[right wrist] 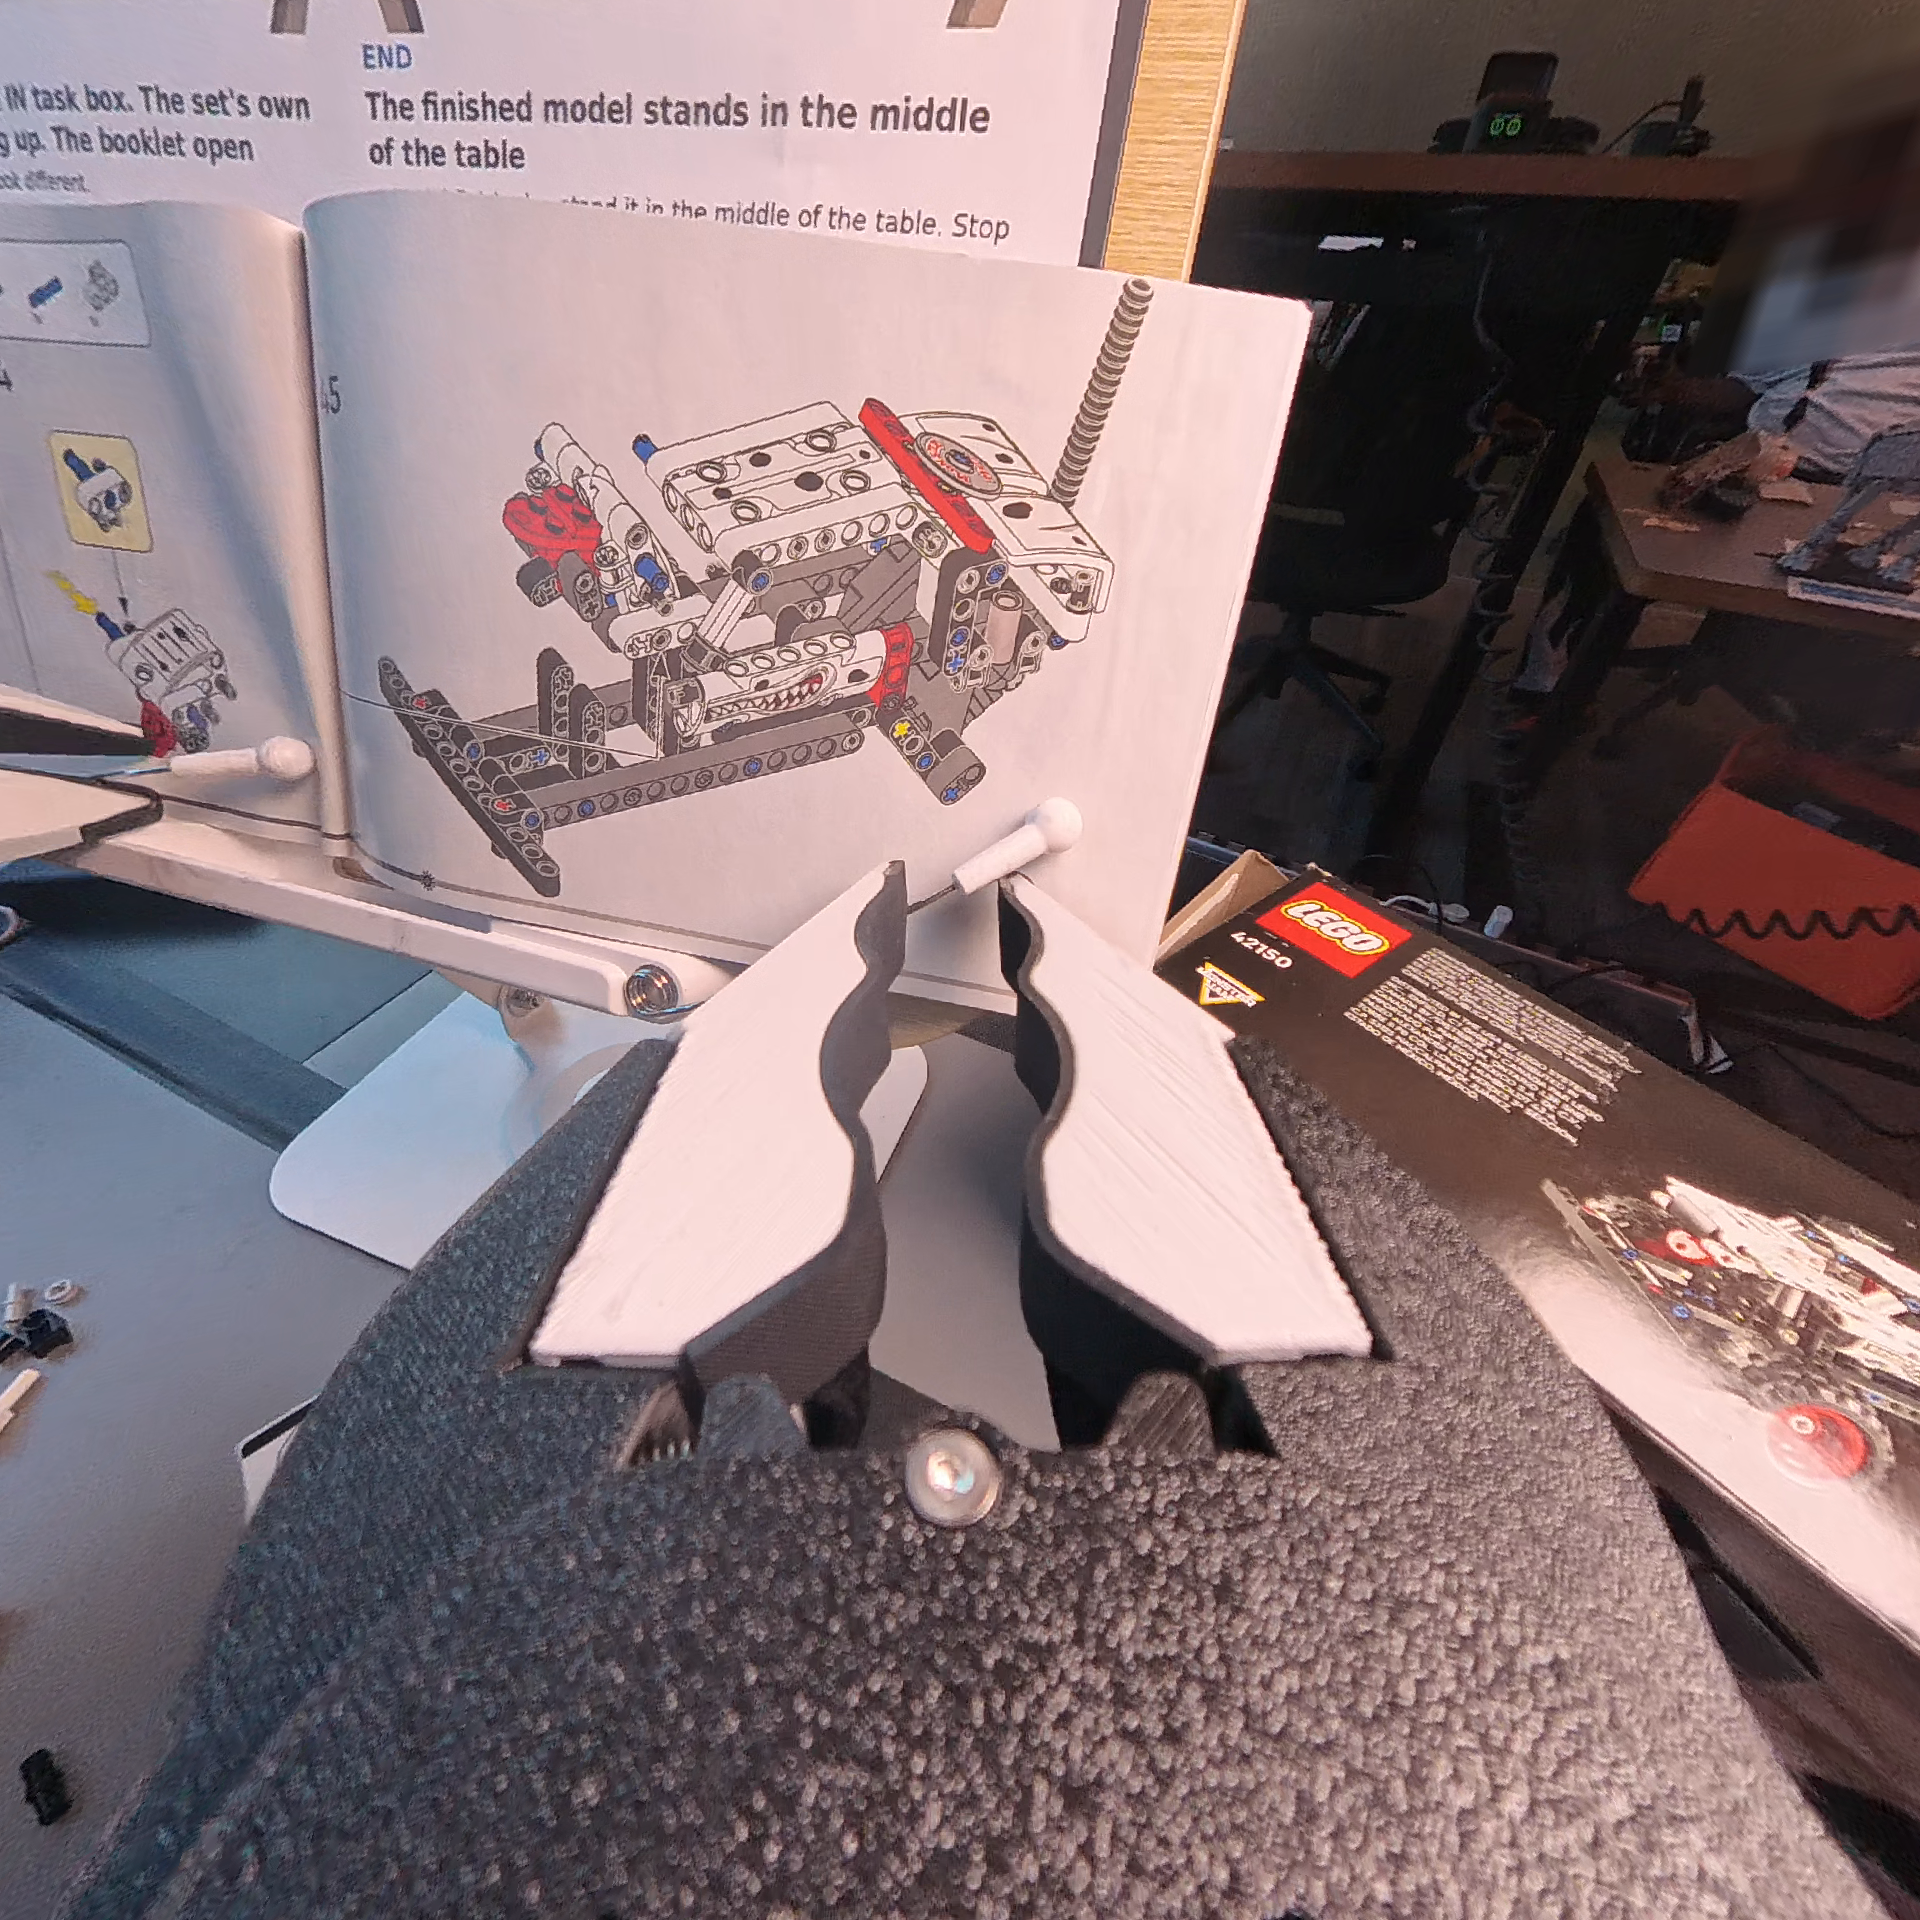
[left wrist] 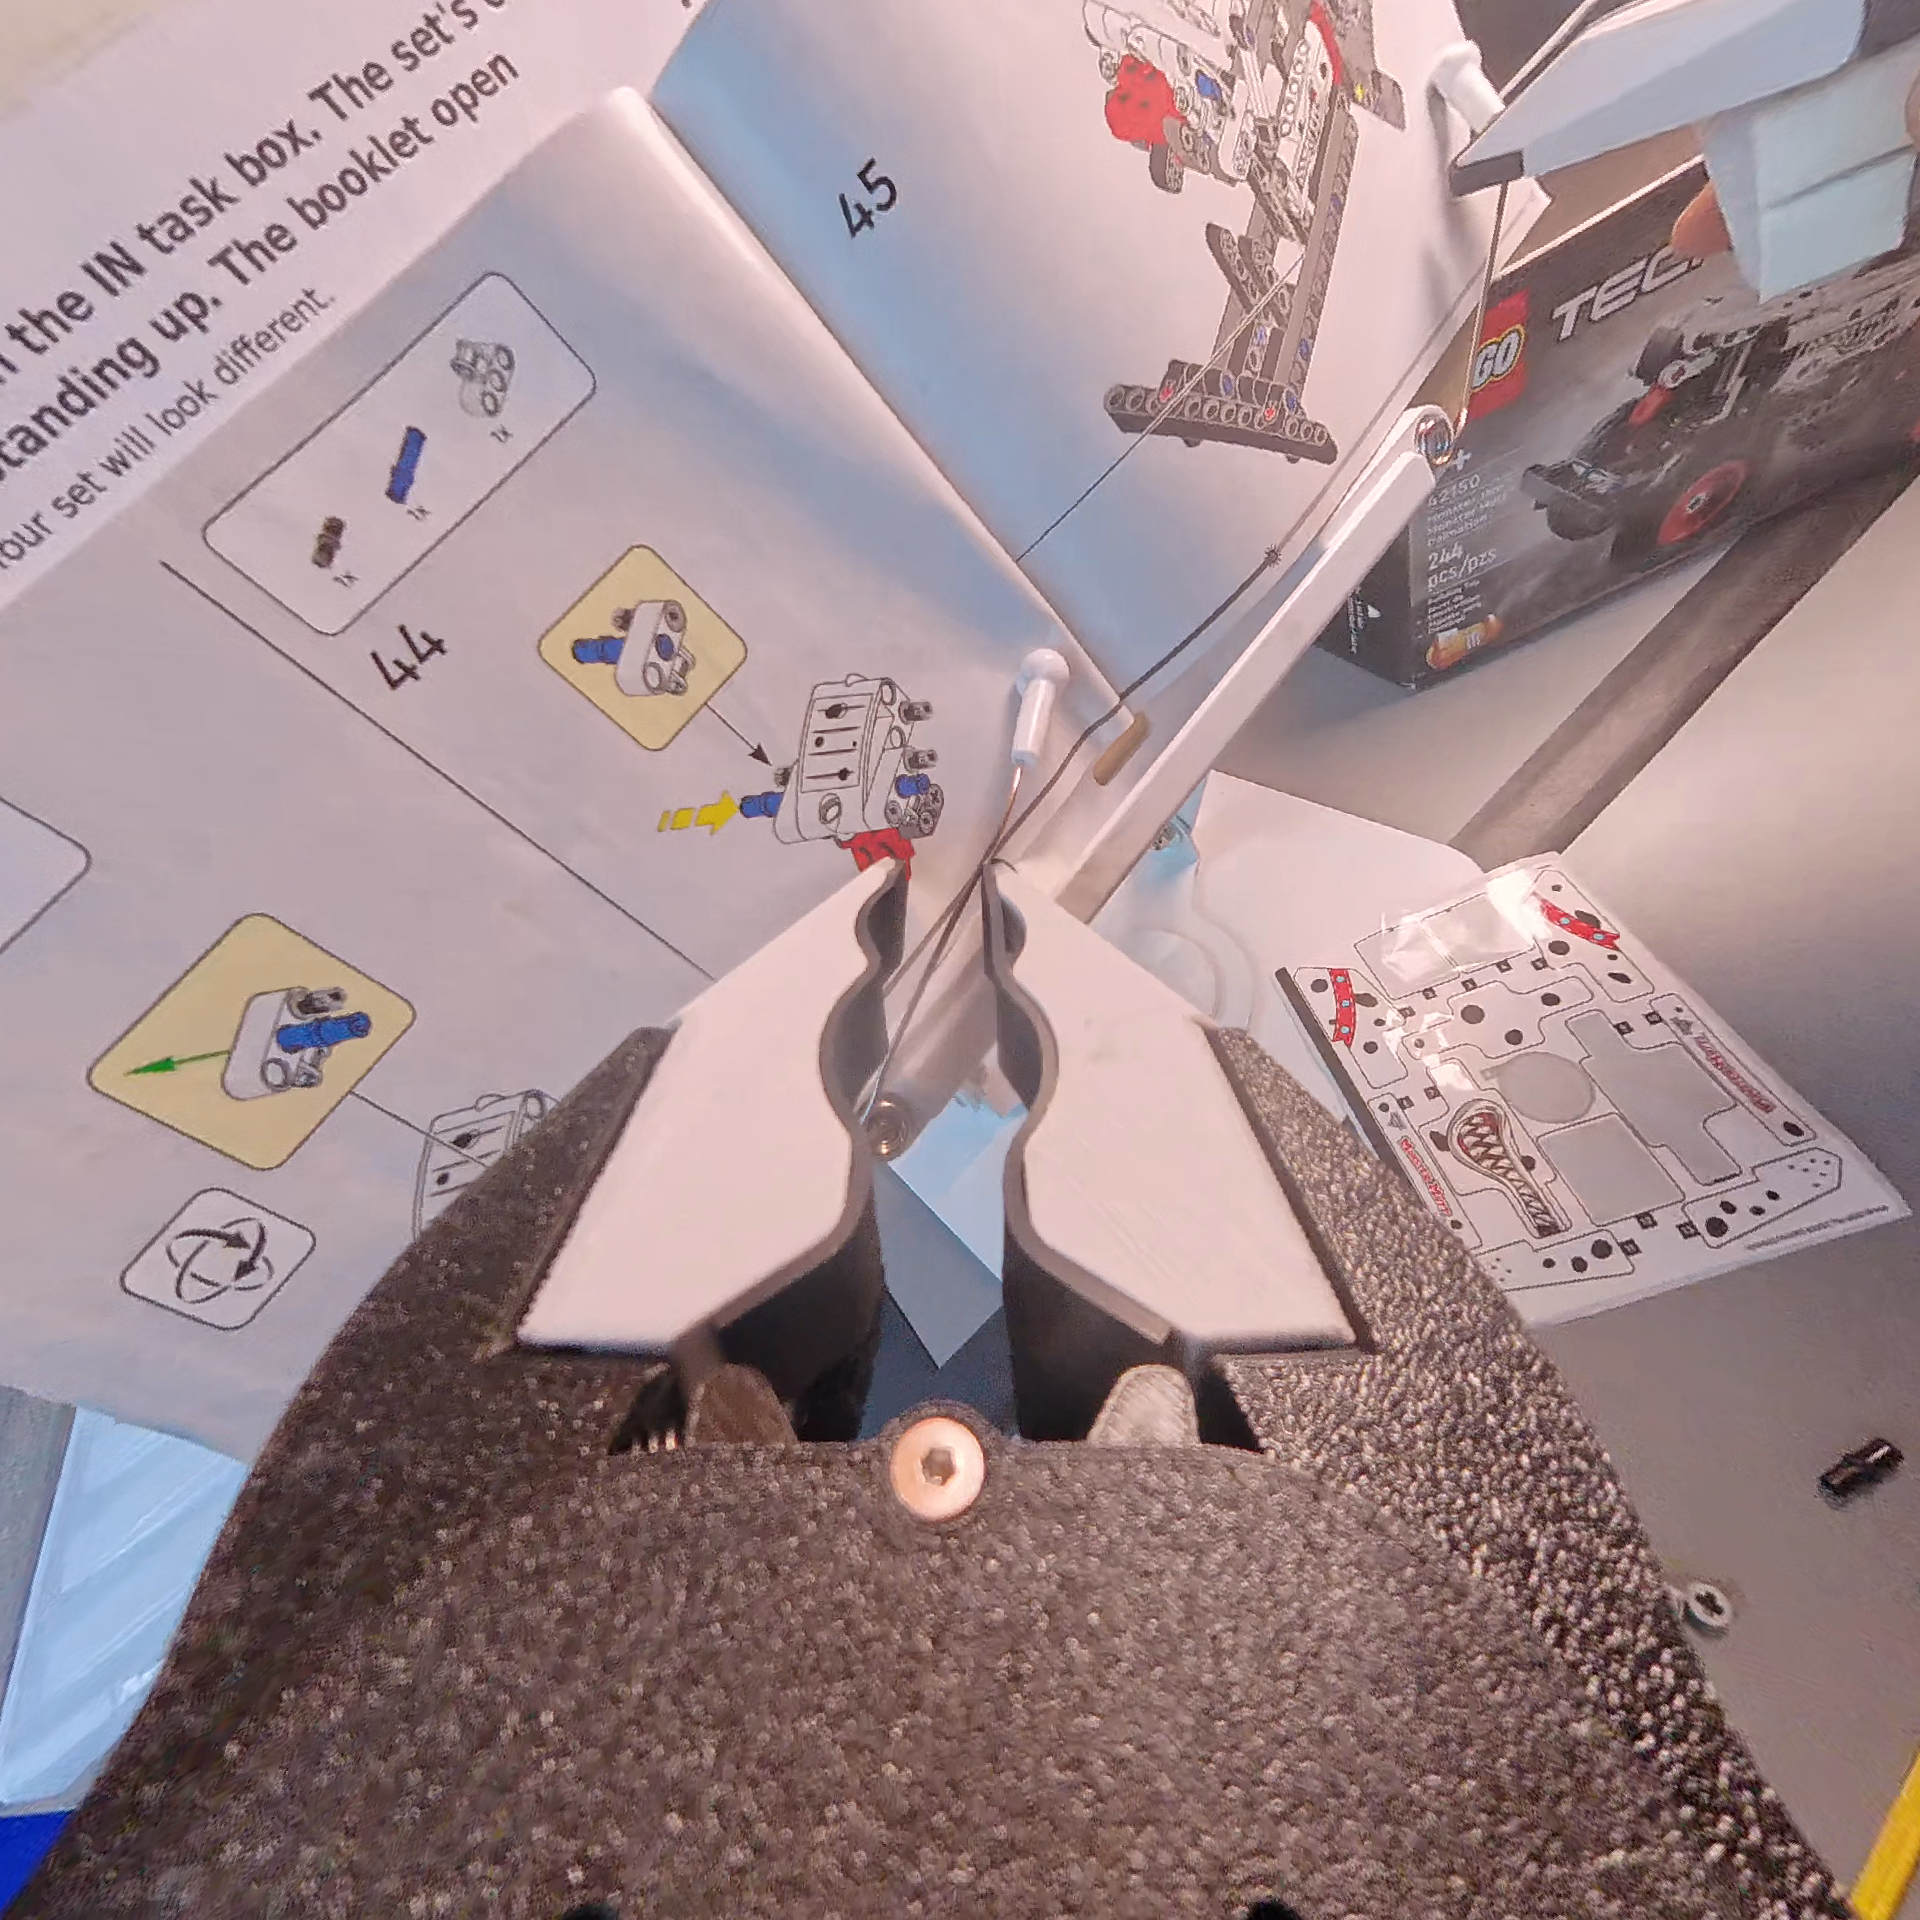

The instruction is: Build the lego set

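The instruction booklet (left wrist: 644,499) stands open on a white book stand (left wrist: 1262,665), and it also shows in the right wrist view (right wrist: 790,343). My left gripper (left wrist: 940,883) is at the foot of the left page with a narrow gap. The stand's thin page-holder wire (left wrist: 935,966) runs between its fingers, and the left white peg (left wrist: 1039,696) is just beyond. My right gripper (right wrist: 951,883) is narrowly open at the right page's lower edge. The base of the right white peg (right wrist: 1023,836) sits at its tips. No brick is held.
The black set box (left wrist: 1683,447) lies right of the stand, close beside my right gripper (right wrist: 1538,1122). A sticker sheet (left wrist: 1579,1091) lies on the grey table. Small loose parts lie about: one here (left wrist: 1860,1465) and more here (right wrist: 42,1335). A printed sheet (right wrist: 675,114) stands behind the booklet. The left gripper's tips are roughly 20 centimetres from the right gripper's.
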Demonstrator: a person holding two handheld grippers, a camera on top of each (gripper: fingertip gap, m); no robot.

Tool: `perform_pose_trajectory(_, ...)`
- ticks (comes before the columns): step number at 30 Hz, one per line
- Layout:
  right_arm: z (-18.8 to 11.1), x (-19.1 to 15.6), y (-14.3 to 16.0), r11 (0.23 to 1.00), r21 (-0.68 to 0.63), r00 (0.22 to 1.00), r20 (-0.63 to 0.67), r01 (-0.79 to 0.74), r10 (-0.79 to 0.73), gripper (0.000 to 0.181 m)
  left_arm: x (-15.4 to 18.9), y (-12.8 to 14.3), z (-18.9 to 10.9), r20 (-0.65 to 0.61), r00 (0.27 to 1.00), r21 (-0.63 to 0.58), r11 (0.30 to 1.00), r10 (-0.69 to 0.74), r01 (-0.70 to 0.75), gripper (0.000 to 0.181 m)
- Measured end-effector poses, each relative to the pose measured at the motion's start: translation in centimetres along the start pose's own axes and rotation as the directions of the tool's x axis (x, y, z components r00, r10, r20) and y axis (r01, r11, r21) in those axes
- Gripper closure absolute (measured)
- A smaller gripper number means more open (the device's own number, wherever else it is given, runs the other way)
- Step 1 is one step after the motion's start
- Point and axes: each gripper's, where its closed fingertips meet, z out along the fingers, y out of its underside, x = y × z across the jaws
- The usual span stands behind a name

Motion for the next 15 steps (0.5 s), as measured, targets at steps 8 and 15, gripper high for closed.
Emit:
perform_pose_trajectory(8, -0.3, 0.0, 0.3, 1.0, -0.001, 0.999, -0.024, -0.026, 0.026, 0.163, 0.0, 0.3, 0.0, -0.023, 0.998, 0.003, 0.999, 0.05, -0.05, 0.177)
perform_pose_trajectory(15, -1.8, -1.4, 0.8, 1.0, 0.008, 0.999, 0.043, 0.006, -0.006, 0.157, -0.7, 0.6, 0.1, -0.092, 0.993, 0.055, 0.996, 0.079, -0.074, 0.177)
